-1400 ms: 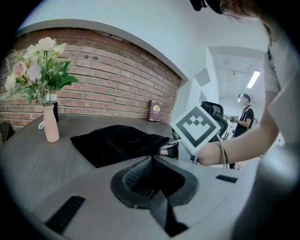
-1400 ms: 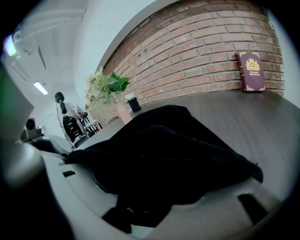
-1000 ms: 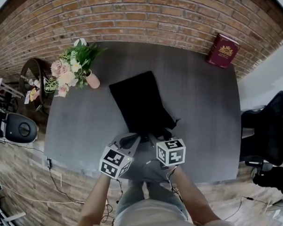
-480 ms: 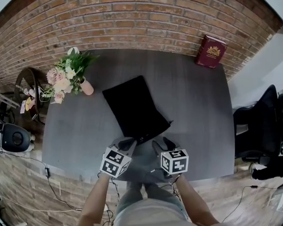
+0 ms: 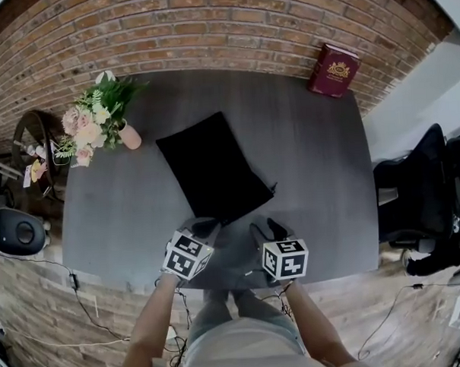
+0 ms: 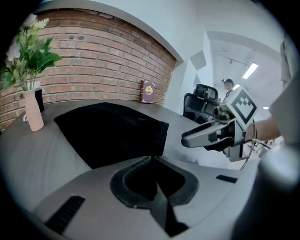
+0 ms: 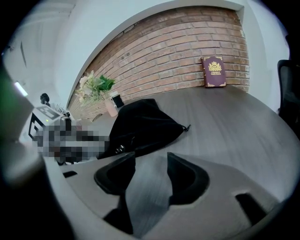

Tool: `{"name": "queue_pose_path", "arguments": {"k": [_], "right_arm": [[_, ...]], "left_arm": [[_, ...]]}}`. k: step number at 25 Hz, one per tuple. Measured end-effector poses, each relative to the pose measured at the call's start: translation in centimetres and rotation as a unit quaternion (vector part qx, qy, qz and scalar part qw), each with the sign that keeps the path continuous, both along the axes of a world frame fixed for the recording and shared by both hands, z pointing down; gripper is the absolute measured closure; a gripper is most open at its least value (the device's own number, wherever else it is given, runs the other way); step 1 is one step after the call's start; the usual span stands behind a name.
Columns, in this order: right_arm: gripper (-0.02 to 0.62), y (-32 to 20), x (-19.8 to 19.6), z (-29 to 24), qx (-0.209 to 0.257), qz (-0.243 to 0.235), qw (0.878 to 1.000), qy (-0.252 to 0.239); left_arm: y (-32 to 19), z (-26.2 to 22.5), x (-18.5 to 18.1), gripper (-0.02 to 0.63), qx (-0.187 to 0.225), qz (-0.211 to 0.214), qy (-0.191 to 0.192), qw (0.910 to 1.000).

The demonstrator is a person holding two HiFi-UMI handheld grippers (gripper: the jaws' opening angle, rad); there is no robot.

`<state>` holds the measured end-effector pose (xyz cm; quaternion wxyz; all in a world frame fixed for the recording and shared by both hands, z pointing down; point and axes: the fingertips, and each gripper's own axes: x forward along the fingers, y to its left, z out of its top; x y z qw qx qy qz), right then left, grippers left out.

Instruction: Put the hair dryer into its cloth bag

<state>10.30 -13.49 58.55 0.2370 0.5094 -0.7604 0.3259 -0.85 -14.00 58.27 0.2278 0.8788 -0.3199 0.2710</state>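
The black cloth bag [image 5: 214, 168] lies bulging on the grey table [image 5: 320, 152], with a drawstring end [image 7: 186, 126] trailing from its near right corner. No hair dryer shows outside it. My left gripper [image 5: 204, 228] is at the bag's near edge, its jaws shut [image 6: 152, 160] with nothing seen between them. To its right, my right gripper [image 5: 264, 231] hovers over bare table just short of the bag. Its jaws [image 7: 152, 157] stand apart and are closing on nothing. The left gripper view shows the right gripper [image 6: 187, 138] from the side.
A pink vase of flowers [image 5: 90, 120] stands at the table's far left. A red book [image 5: 333, 60] leans on the brick wall at the far right. A black office chair [image 5: 420, 186] sits beyond the table's right edge.
My right gripper has drawn away from the bag's near end toward the right. The left gripper has sunk a little and stays shut. The bag's near end now lies flatter.
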Motion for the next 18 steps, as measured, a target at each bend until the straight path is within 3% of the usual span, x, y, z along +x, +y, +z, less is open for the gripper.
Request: {"name": "queue_pose_path", "arguments": {"k": [10,12,13,18], "right_arm": [[0.402,0.1,0.8,-1.0,0.014,0.014,1.000,0.023],[0.402,0.1,0.8,-1.3,0.016,0.012,0.999,0.025],[0.402,0.1,0.8,-1.5,0.017,0.010,1.000,0.024],[0.403,-0.3,0.9,-2.9,0.030,0.003,0.999,0.018]], "left_arm": [[0.5,-0.1,0.4,0.588,-0.019,0.024,0.042,0.9986],[0.8,-0.6,0.6,0.538,-0.018,0.024,0.057,0.9979],[1.0,-0.9,0.6,0.500,-0.016,0.022,0.062,0.9977],[1.1,-2.7,-0.5,0.497,0.014,-0.027,0.067,0.9973]]}}
